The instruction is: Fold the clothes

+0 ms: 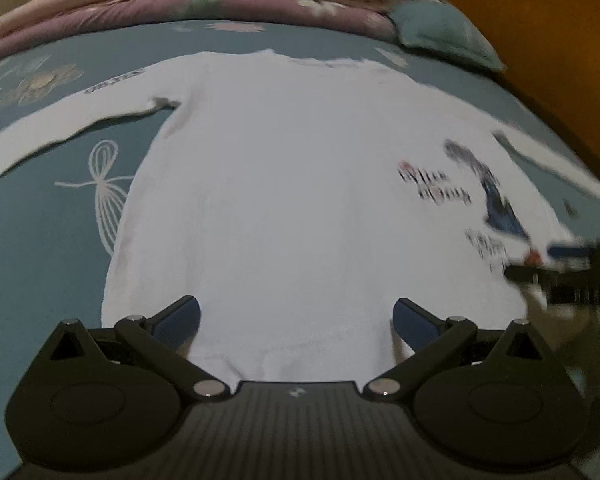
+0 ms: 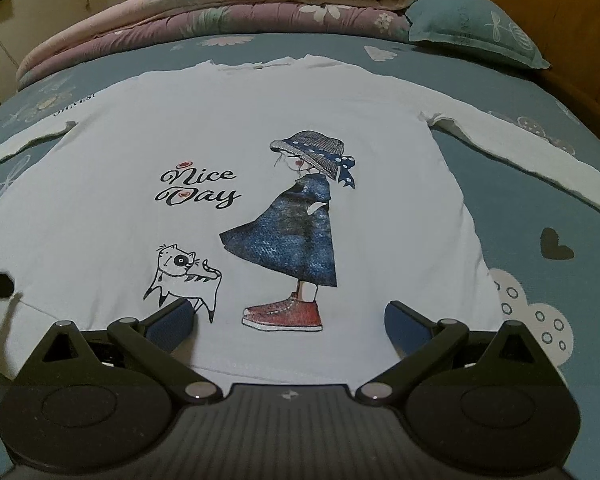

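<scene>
A white long-sleeved shirt (image 2: 260, 112) lies flat on the bed, front up, collar at the far end, both sleeves spread out to the sides. Its print shows a girl in a blue dress, a cat and the words "Nice Day". The shirt also fills the left wrist view (image 1: 292, 184), blurred. My left gripper (image 1: 296, 316) is open and empty above the hem on the shirt's left half. My right gripper (image 2: 290, 318) is open and empty above the hem, near the girl's red shoes. The other gripper shows blurred at the right edge of the left wrist view (image 1: 572, 264).
The teal patterned bedsheet (image 2: 540, 184) surrounds the shirt. Folded pink and purple quilts (image 2: 240, 4) lie across the far end. A teal pillow (image 2: 476, 28) sits at the far right. A wooden headboard (image 2: 560, 8) stands on the right.
</scene>
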Available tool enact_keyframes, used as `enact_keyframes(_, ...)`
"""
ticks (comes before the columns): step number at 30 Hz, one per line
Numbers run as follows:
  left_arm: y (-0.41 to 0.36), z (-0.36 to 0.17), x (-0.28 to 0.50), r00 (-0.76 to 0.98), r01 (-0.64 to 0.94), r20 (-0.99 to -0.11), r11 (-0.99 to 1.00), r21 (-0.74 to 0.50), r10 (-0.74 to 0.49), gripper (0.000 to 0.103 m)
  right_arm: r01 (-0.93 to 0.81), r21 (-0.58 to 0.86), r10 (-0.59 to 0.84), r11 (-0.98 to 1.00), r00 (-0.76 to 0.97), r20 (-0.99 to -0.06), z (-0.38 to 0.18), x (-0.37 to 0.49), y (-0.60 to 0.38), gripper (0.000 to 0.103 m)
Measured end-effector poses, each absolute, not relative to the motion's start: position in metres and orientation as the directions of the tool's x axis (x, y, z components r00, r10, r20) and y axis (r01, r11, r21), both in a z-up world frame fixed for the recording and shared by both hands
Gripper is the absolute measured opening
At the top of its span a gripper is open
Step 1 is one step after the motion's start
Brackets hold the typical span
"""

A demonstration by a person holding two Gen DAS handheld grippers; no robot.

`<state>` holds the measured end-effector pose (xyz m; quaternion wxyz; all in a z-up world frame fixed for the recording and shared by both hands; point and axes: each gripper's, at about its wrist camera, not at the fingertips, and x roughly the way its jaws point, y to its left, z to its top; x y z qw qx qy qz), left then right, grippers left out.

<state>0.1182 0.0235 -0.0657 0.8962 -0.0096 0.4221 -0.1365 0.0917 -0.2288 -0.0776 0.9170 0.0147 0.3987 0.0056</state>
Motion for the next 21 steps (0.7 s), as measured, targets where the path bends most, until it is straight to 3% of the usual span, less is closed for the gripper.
enact_keyframes(3,0.040,-0.056,0.130,0.599,0.270,-0.752,0.954,-0.133,-0.274,0.102,0.002,0.027,0.018,1.000,0.690,-0.724,-0.079,0.090,-0.228,0.103)
enact_keyframes(10,0.127,-0.024,0.218,0.769,0.076,-0.638,0.997,0.025,-0.043,0.102,0.010,0.018,0.006,1.000,0.684,-0.730,-0.078,0.092,-0.227,0.103)
enact_keyframes(14,0.193,-0.044,0.282,0.750,-0.103,-0.654,0.994,0.027,0.096,0.102,0.019,0.009,-0.006,1.000,0.682,-0.731,-0.078,0.095,-0.224,0.103)
enact_keyframes(21,0.226,-0.078,0.276,0.734,-0.114,-0.678,0.991,-0.069,0.037,0.102,0.042,0.002,-0.027,0.999,0.672,-0.740,-0.078,0.099,-0.220,0.103)
